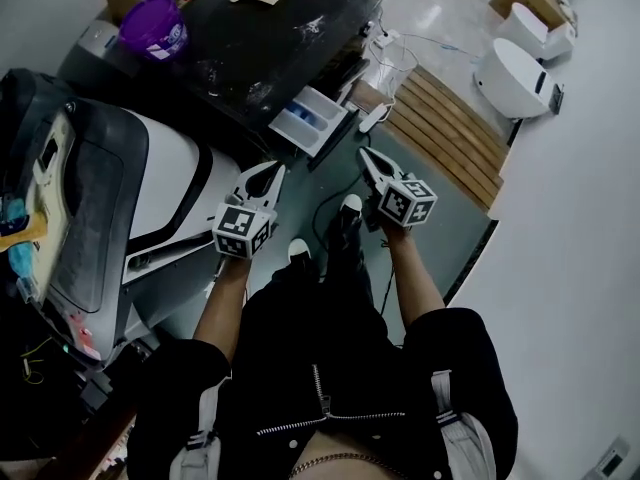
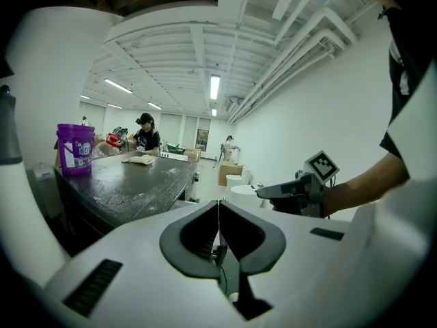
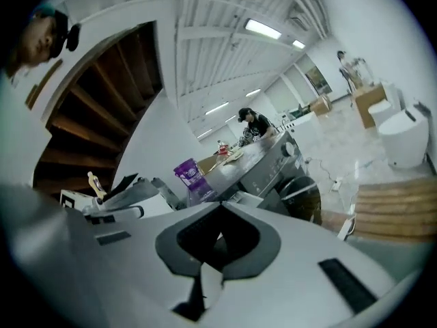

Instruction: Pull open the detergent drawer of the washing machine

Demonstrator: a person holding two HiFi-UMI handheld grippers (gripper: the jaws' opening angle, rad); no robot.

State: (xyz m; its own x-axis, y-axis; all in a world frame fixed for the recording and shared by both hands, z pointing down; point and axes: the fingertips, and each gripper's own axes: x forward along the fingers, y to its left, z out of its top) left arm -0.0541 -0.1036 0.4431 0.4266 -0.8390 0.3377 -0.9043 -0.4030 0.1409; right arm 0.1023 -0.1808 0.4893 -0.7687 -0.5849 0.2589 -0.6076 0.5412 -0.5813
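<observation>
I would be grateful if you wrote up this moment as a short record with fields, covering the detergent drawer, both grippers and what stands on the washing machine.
detergent drawer: pulled out from the washing machine, compartments showing
left gripper: jaws together, nothing between them, apart from the drawer
right gripper: jaws together, nothing between them, apart from the drawer
on the machine's top: purple bucket, upright
task state: drawer stands open
</observation>
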